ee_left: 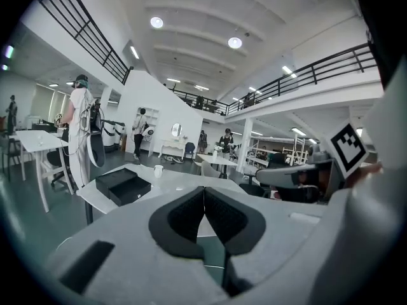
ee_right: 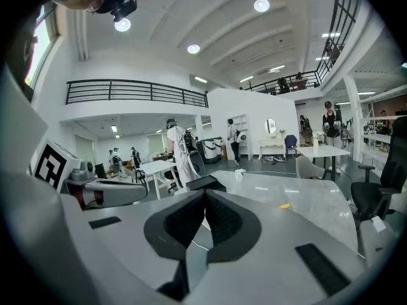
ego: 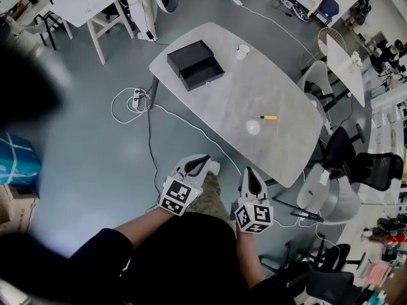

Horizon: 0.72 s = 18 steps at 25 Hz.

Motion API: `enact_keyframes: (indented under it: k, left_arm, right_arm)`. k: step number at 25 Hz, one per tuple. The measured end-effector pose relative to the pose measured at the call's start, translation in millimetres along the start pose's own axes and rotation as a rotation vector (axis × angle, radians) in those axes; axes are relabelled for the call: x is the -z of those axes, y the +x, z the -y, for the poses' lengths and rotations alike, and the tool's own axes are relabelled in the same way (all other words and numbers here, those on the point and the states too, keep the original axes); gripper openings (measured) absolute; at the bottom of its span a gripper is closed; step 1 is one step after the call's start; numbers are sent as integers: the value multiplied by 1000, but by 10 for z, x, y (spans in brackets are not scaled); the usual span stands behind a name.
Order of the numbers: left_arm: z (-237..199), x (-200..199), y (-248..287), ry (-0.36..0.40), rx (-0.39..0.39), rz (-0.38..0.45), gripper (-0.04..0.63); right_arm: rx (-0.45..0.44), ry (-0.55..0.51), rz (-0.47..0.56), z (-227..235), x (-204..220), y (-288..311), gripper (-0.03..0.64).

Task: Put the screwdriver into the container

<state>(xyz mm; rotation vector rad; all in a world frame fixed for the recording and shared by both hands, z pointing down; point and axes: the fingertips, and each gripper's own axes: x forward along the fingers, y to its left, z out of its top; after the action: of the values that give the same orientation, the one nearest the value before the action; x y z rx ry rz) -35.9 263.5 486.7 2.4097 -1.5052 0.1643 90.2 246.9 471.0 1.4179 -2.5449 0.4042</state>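
Ahead of the person, across a strip of grey floor [ego: 95, 138], stands the pale rounded worktop [ego: 254, 88], the largest thing in play. Toward its far left end sits the black container [ego: 195, 64], open-topped and seemingly in two box-like halves side by side; whether one is a lid I cannot tell. Near it, to the right, stands a white cup [ego: 242, 51]. The screwdriver [ego: 268, 117], yellow-handled, lies flat on the worktop's right half, well apart from the container. A pale round spot just beside it may be only glare.

Both claws hang short of the worktop's near edge, over the floor. The left claw [ego: 202, 162] is fully closed, its pads meeting at the tip with nothing between them. The right claw [ego: 250, 172] is likewise pressed together and empty.

The step in hand is, I judge, the approach. The right claw is on the screwdriver's side, so it looks the natural one to use. It should spread its pads before it drops and come down across the handle rather than along it, bracketing the thick yellow part. It should close only once both pads sit low beside the handle. A slim tool may roll if one pad nudges it first.

Count: one worktop in use, one container, one cup, one screwdriver, two claws.
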Motion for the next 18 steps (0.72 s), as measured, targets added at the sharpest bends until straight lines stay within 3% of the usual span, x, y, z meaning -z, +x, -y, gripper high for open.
enact_keyframes:
  k: [6,12,18]
  left_arm:
    - [-164,-176,713,21,8,-57,17]
    - [-161,-231,1645,64,58,-149,17]
    - [-38,-192,2689,122,103,-197,18]
  right_arm:
    - [-26,35,-4,458,-227,505,11]
    - [21,55,4,1237,-579,811,11]
    - [78,124,-17,2114,-517,1055,11]
